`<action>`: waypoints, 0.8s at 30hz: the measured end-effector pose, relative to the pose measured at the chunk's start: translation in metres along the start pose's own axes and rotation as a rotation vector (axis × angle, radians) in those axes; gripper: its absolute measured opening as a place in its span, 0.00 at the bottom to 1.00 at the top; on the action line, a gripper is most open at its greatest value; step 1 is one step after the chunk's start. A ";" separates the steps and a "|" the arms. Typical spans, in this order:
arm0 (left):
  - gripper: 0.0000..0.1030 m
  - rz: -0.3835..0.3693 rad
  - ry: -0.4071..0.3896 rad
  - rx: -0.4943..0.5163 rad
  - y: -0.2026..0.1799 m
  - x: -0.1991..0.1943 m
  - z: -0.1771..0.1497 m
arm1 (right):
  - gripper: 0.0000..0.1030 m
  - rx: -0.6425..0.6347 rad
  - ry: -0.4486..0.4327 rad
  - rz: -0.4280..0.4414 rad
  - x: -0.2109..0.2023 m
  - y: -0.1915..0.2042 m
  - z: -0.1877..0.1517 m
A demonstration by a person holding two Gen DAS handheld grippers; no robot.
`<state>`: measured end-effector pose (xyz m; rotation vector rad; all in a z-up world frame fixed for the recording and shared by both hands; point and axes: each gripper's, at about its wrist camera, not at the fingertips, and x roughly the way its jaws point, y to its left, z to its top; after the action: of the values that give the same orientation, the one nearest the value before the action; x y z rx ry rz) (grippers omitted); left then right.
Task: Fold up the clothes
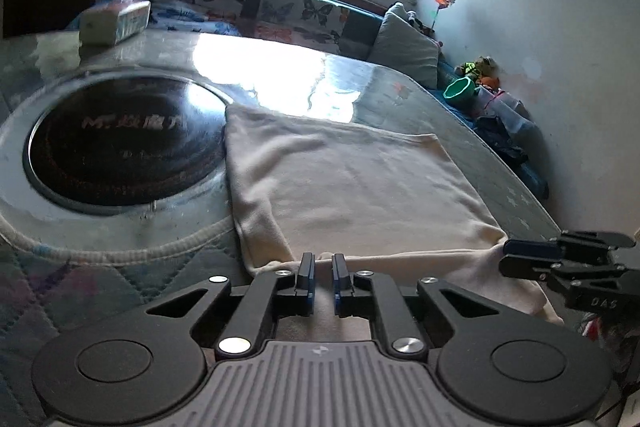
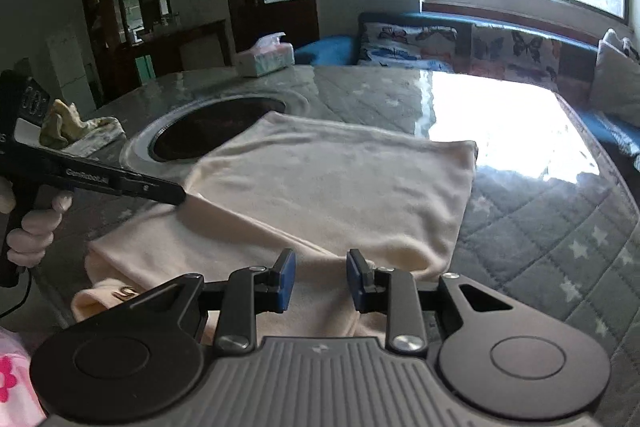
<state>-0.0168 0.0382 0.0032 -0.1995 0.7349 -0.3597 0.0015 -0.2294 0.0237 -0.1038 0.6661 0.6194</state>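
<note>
A cream garment [image 1: 360, 187] [image 2: 340, 187] lies folded flat on the glass-topped table [image 2: 540, 227], with a sleeve layer sticking out at its near side. My left gripper [image 1: 323, 265] sits at the garment's near edge, jaws almost together with the cloth edge pinched between them. From the right wrist view the left gripper [image 2: 182, 195] comes in from the left, its tip on the fold's left corner, a hand [image 2: 36, 227] on its handle. My right gripper [image 2: 322, 277] holds a thick ridge of cloth at the near right corner. The left wrist view has the right gripper [image 1: 502, 257] side-on.
A round black hotplate [image 1: 120, 147] [image 2: 216, 131] is set into the table left of the garment, which overlaps its rim. A tissue box [image 1: 114, 21] [image 2: 264, 61] stands at the far edge, a crumpled rag [image 2: 68, 127] at the left. A butterfly-cushioned sofa [image 2: 440, 43] runs under the window.
</note>
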 end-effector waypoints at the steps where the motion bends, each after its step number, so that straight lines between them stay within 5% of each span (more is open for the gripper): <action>1: 0.10 -0.006 -0.003 0.017 -0.004 -0.003 0.000 | 0.27 -0.006 -0.001 0.003 -0.003 0.002 0.001; 8: 0.11 -0.112 0.052 0.158 -0.037 -0.016 -0.019 | 0.27 -0.102 0.050 0.048 -0.013 0.021 -0.010; 20: 0.12 -0.055 0.092 0.210 -0.036 -0.027 -0.039 | 0.27 -0.141 0.065 0.026 -0.016 0.032 -0.028; 22: 0.15 -0.040 0.089 0.240 -0.036 -0.035 -0.040 | 0.28 -0.144 0.062 0.027 -0.019 0.032 -0.028; 24: 0.29 -0.020 0.076 0.290 -0.038 -0.045 -0.042 | 0.31 -0.143 0.051 0.029 -0.026 0.032 -0.027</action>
<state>-0.0859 0.0187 0.0122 0.0810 0.7468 -0.4900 -0.0469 -0.2237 0.0215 -0.2436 0.6728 0.6944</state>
